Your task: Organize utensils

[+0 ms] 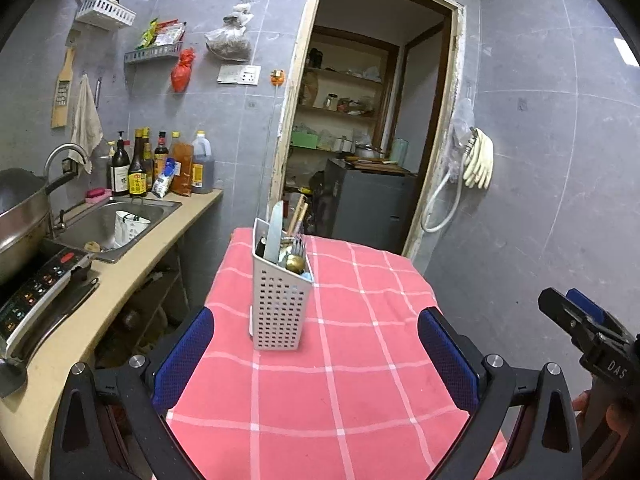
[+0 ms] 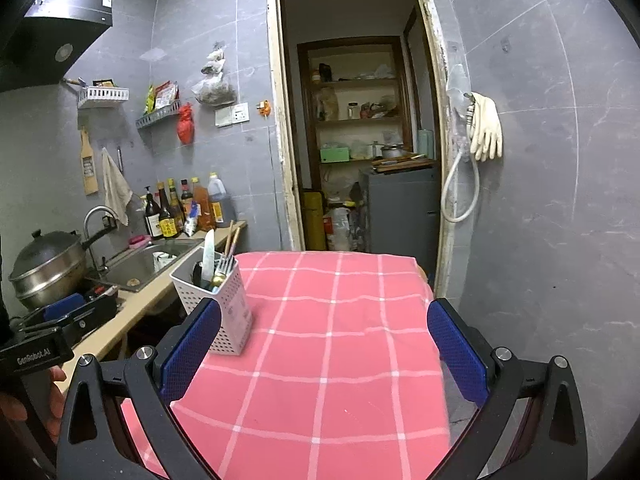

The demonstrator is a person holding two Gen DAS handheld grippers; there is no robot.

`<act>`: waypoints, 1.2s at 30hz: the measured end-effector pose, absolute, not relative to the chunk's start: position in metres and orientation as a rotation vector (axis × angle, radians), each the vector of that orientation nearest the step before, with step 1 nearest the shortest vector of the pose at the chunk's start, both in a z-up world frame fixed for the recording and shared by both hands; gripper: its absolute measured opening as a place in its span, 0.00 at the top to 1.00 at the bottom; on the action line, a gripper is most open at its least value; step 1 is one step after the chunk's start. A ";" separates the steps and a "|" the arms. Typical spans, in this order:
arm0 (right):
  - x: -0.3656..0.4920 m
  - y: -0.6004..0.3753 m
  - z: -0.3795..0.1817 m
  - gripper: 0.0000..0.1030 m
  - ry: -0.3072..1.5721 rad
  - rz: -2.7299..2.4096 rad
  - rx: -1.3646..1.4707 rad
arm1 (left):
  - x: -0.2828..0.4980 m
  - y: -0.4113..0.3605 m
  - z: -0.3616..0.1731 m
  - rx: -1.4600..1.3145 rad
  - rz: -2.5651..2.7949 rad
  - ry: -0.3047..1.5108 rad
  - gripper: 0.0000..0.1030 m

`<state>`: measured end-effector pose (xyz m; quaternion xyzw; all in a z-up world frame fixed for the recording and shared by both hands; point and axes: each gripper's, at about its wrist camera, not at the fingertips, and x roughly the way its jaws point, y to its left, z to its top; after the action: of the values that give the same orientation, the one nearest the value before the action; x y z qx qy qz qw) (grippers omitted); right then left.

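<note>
Both grippers, left (image 1: 316, 360) and right (image 2: 324, 352), hang spread wide, holding nothing. The caddy (image 1: 280, 300) stands ahead of the left gripper on the cloth (image 1: 360, 360), upright. Light plastic, probably tippy; its utensils (image 1: 286, 240) are stiff and slick, best pinched at their upper ends.

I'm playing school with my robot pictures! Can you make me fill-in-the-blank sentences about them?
1. The white utensil holder stands on a checked cloth coloured ____.
2. Both tools, left and right, are ____.
3. Pale rubber ____ hang on the wall beside the doorway.

Missing words: pink; open; gloves
</note>
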<state>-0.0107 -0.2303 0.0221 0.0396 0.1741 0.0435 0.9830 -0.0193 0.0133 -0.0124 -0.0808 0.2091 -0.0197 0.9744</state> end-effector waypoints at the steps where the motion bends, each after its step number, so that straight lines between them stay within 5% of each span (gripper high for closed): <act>1: -0.011 -0.231 0.022 0.02 0.353 0.083 0.078 | -0.020 0.014 -0.014 -0.164 -0.038 0.426 0.01; 36: 0.001 -0.221 0.004 0.02 0.377 0.088 0.091 | -0.019 0.026 -0.024 -0.142 0.005 0.435 0.01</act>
<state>0.0014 -0.2214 0.0041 0.0454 0.1872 0.0437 0.9803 -0.0191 0.0262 -0.0241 -0.0704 0.2155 0.0026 0.9740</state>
